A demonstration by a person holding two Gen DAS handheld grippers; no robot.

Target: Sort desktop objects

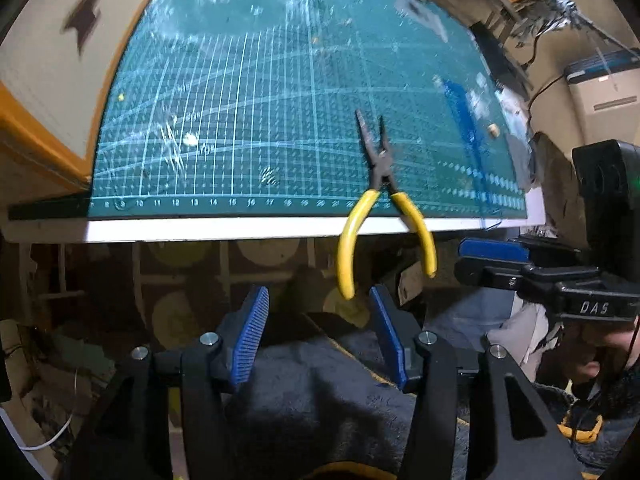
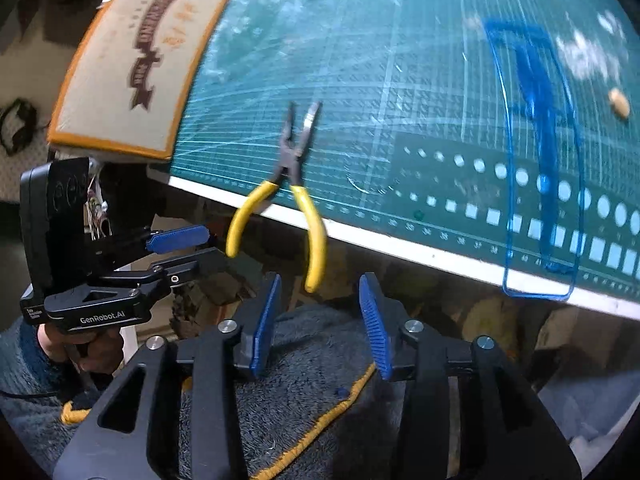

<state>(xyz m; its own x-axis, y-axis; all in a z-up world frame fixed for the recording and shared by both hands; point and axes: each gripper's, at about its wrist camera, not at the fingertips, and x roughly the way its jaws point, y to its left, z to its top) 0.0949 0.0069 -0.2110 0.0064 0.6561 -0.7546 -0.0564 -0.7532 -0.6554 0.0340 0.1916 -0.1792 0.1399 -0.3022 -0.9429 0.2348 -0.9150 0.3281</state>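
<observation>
Yellow-handled needle-nose pliers (image 1: 382, 184) lie on the green cutting mat (image 1: 248, 120), jaws pointing away, handles hanging over the near table edge; they also show in the right wrist view (image 2: 292, 184). My left gripper (image 1: 318, 310) is open and empty, below the table edge, just short of the handles. My right gripper (image 2: 320, 308) is open and empty, below the edge, just under the right handle tip. A clear blue plastic tray (image 2: 540, 160) lies on the mat at the right, overhanging the edge.
A beige cloth patch with an orange border (image 2: 136, 60) lies left of the mat. A small tan bead (image 2: 619, 101) sits far right. The white table edge (image 1: 240, 230) runs in front. A grey blanket (image 2: 312, 380) lies under both grippers.
</observation>
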